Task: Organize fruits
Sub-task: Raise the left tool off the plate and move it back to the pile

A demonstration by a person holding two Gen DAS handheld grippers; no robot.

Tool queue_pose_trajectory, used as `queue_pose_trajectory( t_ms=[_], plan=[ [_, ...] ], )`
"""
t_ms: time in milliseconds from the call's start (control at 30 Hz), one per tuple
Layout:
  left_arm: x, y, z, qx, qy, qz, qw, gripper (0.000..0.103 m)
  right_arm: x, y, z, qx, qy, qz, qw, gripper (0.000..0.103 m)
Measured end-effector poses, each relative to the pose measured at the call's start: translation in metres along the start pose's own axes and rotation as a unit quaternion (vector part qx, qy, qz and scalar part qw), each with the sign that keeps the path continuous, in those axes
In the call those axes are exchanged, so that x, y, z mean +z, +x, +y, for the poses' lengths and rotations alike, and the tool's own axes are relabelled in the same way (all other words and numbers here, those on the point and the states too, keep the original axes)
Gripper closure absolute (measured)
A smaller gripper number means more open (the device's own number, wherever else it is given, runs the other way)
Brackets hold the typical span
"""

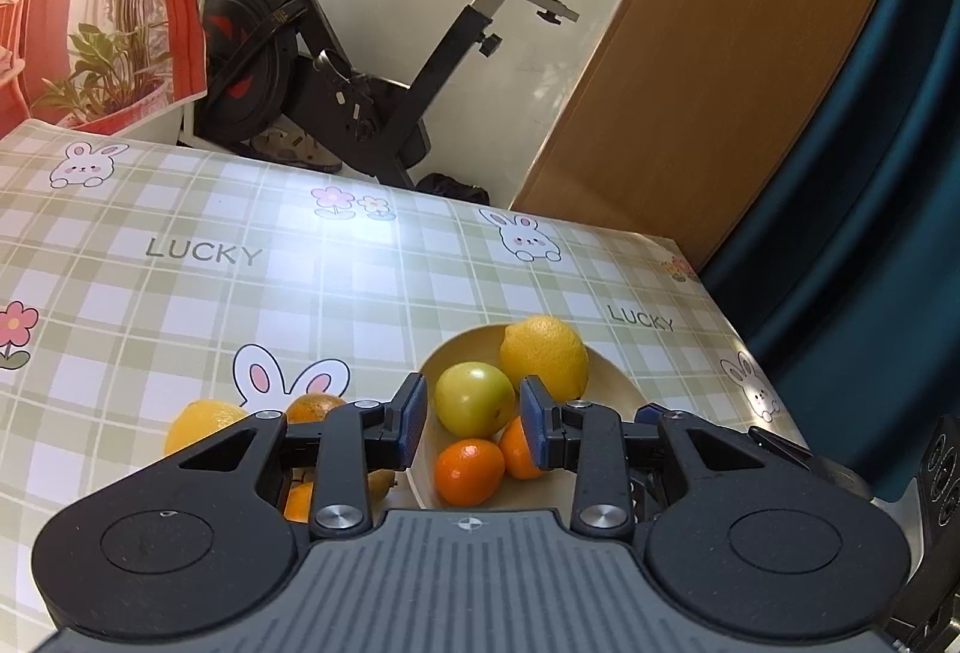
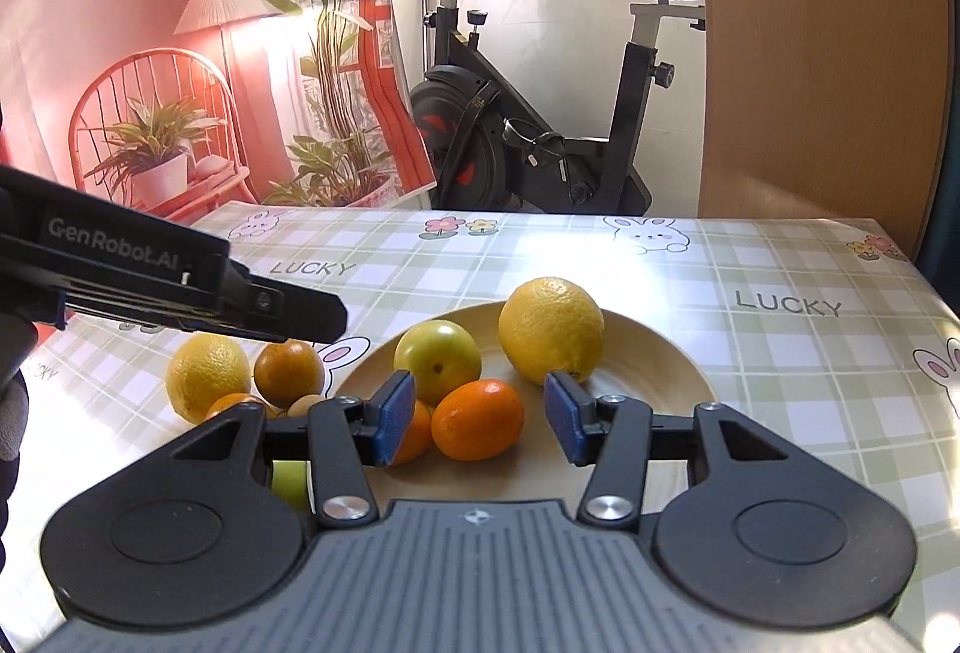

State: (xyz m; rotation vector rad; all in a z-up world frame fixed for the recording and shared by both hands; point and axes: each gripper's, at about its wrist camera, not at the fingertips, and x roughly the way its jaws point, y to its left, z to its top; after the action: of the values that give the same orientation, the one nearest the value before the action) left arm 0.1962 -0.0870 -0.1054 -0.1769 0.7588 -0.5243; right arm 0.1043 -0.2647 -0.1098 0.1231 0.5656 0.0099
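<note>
1. Nearest to the lens, the right gripper [image 2: 479,416] has its jaws wide apart and holds nothing; its blue pads [image 2: 393,416] stand above the near part of the plate [image 2: 660,371], with one orange [image 2: 477,419] seen between them.
2. Likewise, the left gripper [image 1: 474,422] is spread apart and empty; the green fruit [image 1: 474,398] shows between its pads [image 1: 414,422], and I cannot tell if it touches anything.
3. On the plate I count four fruits: one lemon [image 2: 551,330] at 12 o'clock, one green fruit [image 2: 438,360] at 10 o'clock, and two oranges at 7 o'clock, the second orange [image 2: 414,431] partly hidden behind the pad.
4. Off the plate, at its 9 o'clock on the tablecloth [image 2: 780,353], lie a second lemon [image 2: 207,374], a dark orange [image 2: 288,371] and some more fruits, partly hidden; their number is not clear.
5. From the right wrist view, the left gripper's body [image 2: 180,287] hangs over this loose group.
6. Behind the table stands one exercise bike [image 2: 540,113].
</note>
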Motion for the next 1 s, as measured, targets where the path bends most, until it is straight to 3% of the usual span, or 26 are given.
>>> queue_pose_trajectory(
  t_ms=[467,1000],
  plan=[
    [0.047,-0.051,0.007,0.030,0.024,-0.091,0.9951,0.066,0.049,-0.034,-0.005,-0.003,0.019,-0.066,0.998,0.052],
    [0.006,-0.057,0.033,0.038,0.064,-0.046,0.9961,0.066,0.034,-0.016,0.006,0.034,0.015,-0.029,0.999,0.052]
  ],
)
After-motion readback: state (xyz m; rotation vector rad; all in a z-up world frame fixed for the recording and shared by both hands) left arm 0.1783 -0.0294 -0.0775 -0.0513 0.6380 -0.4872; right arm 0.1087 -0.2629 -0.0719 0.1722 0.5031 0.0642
